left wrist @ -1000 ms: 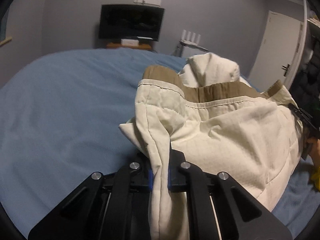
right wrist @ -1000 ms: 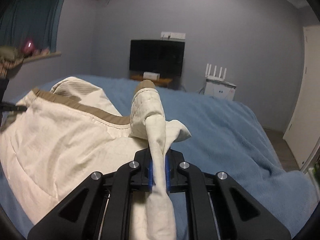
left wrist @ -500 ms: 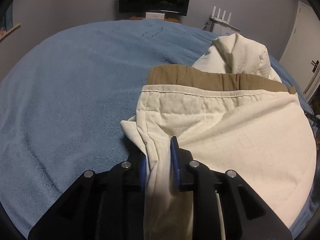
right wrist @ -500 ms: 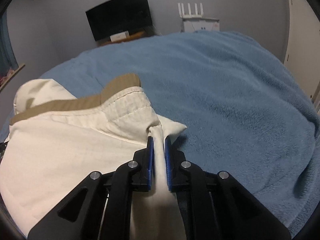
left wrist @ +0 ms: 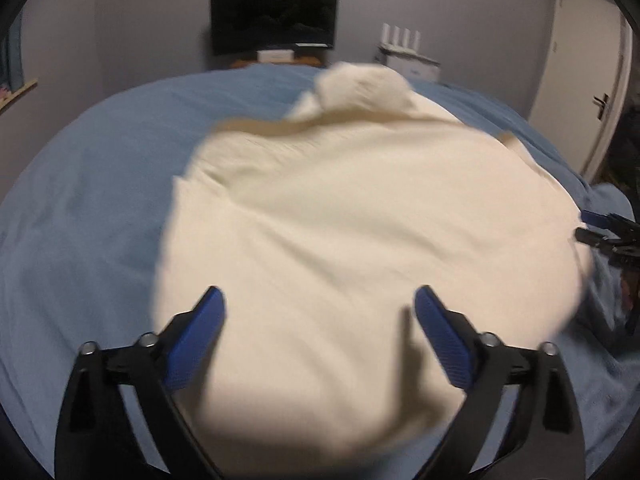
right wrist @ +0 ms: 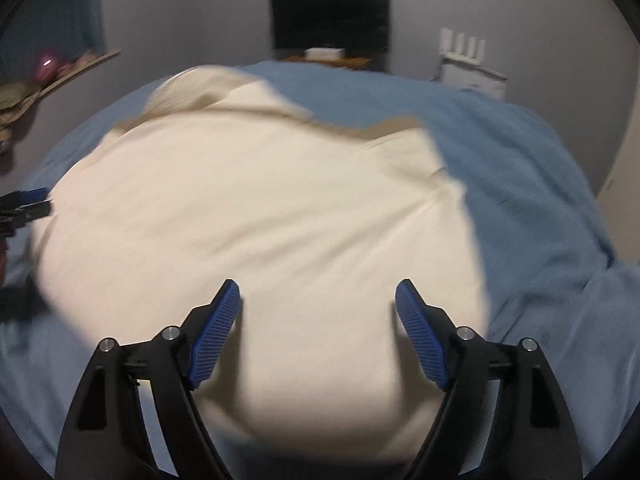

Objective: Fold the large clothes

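Observation:
A large cream garment (left wrist: 360, 220) with a tan inner band lies folded on the blue bed cover (left wrist: 100, 200), blurred by motion. My left gripper (left wrist: 320, 300) hangs over its near left part, jaws opening wide; cloth lies below them and the blue pads do not press on it. In the right wrist view the same cream garment (right wrist: 260, 220) fills the middle. My right gripper (right wrist: 318, 292) is over its near right part, jaws opening, pads clear of the cloth. Each gripper shows at the edge of the other's view: the right gripper (left wrist: 604, 232), the left gripper (right wrist: 24, 208).
A dark screen (left wrist: 274, 16) on a low stand faces the bed's far end. A white router on a box (left wrist: 408, 60) stands beside it. A white door (left wrist: 580, 72) is at the right. A shelf with small items (right wrist: 44, 76) runs along the left wall.
Both grippers let go of the pinched garment edges and their jaws spread wide. The cloth dropped flat onto the bed, and both hands pulled back toward the near side.

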`<state>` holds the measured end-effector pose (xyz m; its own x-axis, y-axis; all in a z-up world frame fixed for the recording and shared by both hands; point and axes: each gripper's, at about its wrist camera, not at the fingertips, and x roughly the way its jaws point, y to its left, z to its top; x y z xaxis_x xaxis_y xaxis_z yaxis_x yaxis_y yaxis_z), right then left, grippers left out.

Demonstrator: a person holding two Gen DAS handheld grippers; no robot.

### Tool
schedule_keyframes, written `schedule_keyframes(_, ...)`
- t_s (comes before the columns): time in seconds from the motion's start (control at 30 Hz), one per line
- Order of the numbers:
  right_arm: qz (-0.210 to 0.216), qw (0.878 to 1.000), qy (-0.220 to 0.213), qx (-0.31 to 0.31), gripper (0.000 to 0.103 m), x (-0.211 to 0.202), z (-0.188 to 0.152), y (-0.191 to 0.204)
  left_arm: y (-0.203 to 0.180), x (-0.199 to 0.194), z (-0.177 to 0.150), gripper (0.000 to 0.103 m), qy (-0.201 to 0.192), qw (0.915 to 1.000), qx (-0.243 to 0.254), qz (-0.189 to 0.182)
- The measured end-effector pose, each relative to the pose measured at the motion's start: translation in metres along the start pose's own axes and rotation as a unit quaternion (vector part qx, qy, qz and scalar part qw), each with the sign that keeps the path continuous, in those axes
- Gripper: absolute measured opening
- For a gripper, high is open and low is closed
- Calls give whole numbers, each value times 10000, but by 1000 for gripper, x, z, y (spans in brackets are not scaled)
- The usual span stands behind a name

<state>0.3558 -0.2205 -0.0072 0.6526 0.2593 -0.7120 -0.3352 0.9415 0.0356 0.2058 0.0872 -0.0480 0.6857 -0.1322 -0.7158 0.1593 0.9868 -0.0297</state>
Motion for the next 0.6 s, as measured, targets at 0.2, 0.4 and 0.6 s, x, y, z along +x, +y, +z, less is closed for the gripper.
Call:
schedule_keyframes(0.2, -141, 9990, 113, -409, 87, 19, -3, 52, -51, 33, 0, 97, 172, 9986, 428, 245)
schedule_keyframes(0.4, -203, 9997, 109, 73, 93, 61, 54, 49, -38, 84, 64, 97, 374, 9990, -111, 237)
schedule_keyframes(0.6, -252, 9980, 329, 484, 95, 105, 108, 39, -33, 122, 112, 97, 499, 9972, -130, 534)
